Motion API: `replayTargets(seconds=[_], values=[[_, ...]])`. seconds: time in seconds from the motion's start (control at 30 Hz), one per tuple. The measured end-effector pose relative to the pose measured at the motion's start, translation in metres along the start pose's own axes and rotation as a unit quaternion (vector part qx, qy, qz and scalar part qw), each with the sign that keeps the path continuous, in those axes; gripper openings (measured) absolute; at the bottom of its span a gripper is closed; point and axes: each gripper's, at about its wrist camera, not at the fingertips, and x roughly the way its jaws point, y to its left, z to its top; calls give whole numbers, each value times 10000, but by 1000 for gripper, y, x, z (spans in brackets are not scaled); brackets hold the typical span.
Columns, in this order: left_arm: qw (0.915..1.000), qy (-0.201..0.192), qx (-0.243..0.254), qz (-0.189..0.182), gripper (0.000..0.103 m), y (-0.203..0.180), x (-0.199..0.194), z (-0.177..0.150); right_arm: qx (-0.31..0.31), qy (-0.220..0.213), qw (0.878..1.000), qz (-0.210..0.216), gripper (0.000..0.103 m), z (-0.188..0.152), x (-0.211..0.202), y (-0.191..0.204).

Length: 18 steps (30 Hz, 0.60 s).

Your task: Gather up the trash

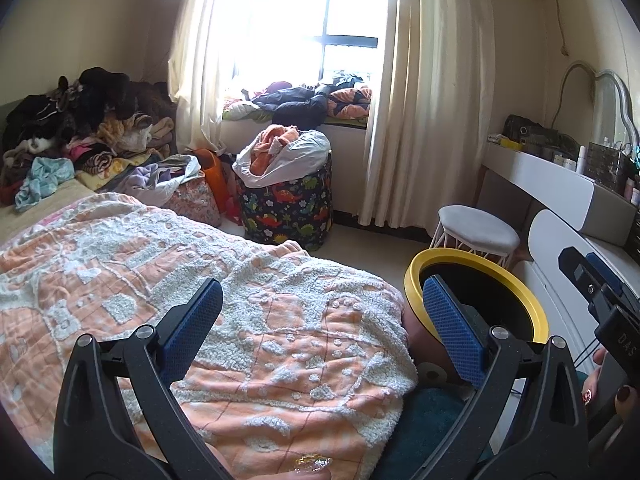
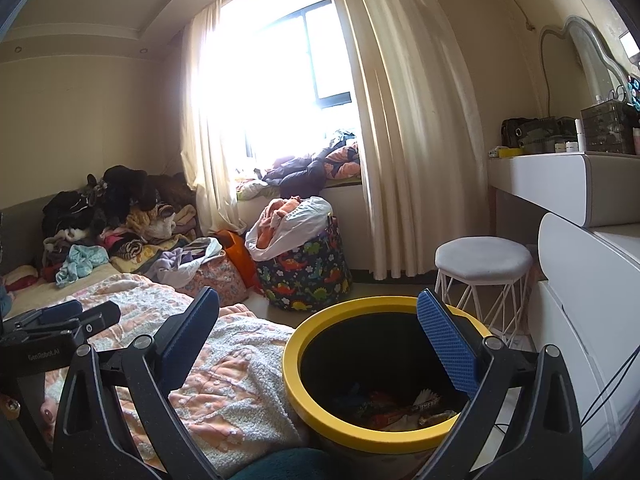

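While both tools, left tool (image 1: pixel 322 314) and right tool (image 2: pixel 318 334), are gaping wide and empty, wrappers (image 2: pixel 404 410) are lying in the bin (image 2: pixel 308 400); next, likely seeking more litter.

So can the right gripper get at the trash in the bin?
Probably yes. The right gripper is open and hangs above the bin, whose top is uncovered. The trash lies at the bottom, so it must dip deep.
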Motion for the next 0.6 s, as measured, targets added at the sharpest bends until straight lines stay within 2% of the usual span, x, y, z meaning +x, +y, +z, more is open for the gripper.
replayTargets(seconds=[0.6], values=[[10000,-5,55,-20,92,-4,-1,1,4,21,10000,-4,96,-1,0,-2]])
